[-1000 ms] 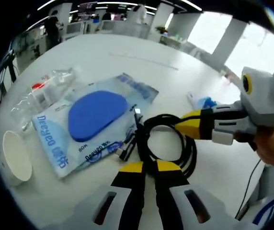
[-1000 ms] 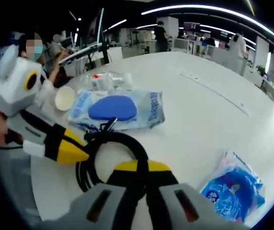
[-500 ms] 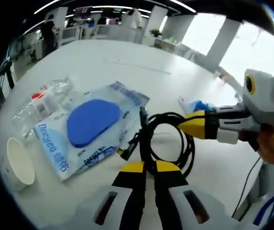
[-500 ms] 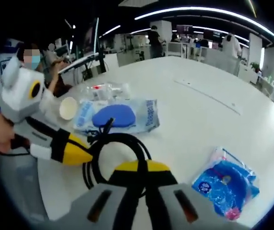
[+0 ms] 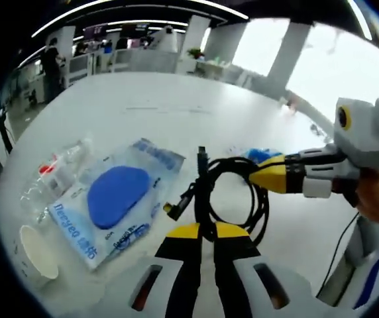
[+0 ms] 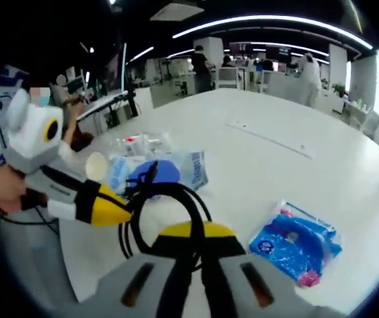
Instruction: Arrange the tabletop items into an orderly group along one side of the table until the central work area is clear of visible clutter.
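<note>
Both jaws of the left gripper (image 5: 206,233) are seen pinched on the coiled black cable (image 5: 232,199), which is also gripped from the right by the right gripper (image 5: 259,177), presumably so the loops stay together. A blue-pad pouch (image 5: 113,199) lies left on the table (image 5: 143,106).

From the right gripper view, its jaws are likewise closed on the coil, beside a blue packet (image 6: 295,242).

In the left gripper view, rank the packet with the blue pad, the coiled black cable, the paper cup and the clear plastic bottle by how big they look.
1. Packet with the blue pad, largest.
2. Coiled black cable, though it is held up nearer the camera, which may flatter it.
3. Clear plastic bottle and paper cup look about alike; fisheye stretch near the edge makes ranking them unsure.
</note>
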A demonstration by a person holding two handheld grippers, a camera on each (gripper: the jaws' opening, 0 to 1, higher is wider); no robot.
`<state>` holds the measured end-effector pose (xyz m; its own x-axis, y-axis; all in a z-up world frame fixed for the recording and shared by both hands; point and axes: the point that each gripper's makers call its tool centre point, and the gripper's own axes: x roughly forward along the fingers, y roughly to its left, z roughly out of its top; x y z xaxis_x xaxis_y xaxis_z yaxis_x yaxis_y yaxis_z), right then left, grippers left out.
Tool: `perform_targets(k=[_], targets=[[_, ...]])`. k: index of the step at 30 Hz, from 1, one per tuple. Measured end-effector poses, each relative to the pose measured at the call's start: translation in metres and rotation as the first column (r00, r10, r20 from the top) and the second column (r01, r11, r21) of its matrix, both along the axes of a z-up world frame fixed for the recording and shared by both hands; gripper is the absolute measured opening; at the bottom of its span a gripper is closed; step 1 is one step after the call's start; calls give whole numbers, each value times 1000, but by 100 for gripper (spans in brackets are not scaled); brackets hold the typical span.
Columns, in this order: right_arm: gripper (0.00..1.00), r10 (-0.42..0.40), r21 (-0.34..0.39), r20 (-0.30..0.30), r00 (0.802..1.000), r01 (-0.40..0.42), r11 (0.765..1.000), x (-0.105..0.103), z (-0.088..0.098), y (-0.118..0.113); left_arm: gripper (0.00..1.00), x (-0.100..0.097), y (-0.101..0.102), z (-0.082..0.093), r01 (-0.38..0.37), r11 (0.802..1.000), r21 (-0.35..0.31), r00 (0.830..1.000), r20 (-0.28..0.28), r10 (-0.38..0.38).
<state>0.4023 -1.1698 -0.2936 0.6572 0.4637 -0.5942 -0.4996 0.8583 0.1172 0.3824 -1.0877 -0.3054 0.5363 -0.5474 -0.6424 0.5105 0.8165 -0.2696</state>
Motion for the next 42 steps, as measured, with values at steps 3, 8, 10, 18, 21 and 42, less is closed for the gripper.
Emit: perform_targets(k=[3,8,10,18,21,42], targets=[[0,-30,8,11,999,30,1000,-4,10,-8,0,1,-8,11,40,999,0,999,23,-40],[0,-92,37,38,995,91,995,-9,29,-21,0,3,-21,32,109,994,8,991,77,-109],[0,-114,43,48,992,112,993,-13,37,-27,0,3,-26,38,126,992,-2,989,80,-125],[0,-208,82,80,975,202,976,-28,62,-49,0,-1,-49,64,237,972,-4,963,132,-234],[0,-253,99,77,964,245,964,-36,67,-57,0,-4,-57,69,272,962,-3,953,142,-269],[0,-436,154,45,899,425,892,-89,83,-92,0,-34,-101,83,477,879,6,870,138,-474]])
